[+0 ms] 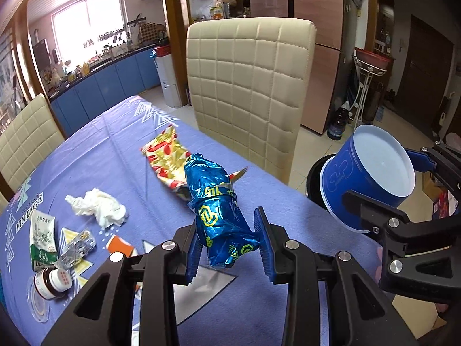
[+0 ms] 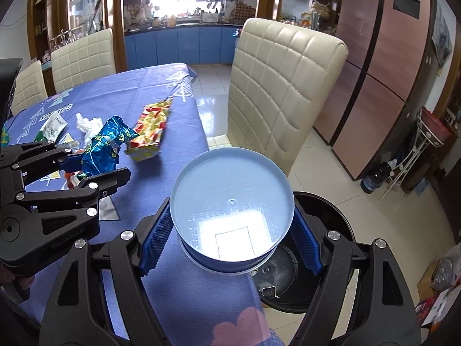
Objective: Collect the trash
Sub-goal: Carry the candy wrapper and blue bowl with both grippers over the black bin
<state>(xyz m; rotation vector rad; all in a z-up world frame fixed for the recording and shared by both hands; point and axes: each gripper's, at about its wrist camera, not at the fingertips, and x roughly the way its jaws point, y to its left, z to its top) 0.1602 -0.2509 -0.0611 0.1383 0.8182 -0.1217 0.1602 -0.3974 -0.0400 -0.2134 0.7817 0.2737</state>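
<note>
Centrally, left gripper (image 1: pixel 230 242) clamps a blue foil wrapper (image 1: pixel 222 210) w/ its lower end hidden; right gripper (image 2: pixel 230 236) grips a blue cup (image 2: pixel 232 207), bin (image 2: pixel 325 248) partly covered, lower right.

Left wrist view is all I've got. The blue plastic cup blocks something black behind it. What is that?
Observer: A round black trash bin standing on the floor tiles right beside the table's edge, with its top open.

Operator: Is the blue plastic cup over the bin yet?

Observer: Only partly. In the right wrist view the cup overlaps both the bin's near rim and the edge of the blue tablecloth.

Operator: Are the right tongs holding it firmly?

Observer: Both blue pads press against opposite sides of the cup, so it looks clamped.
</note>
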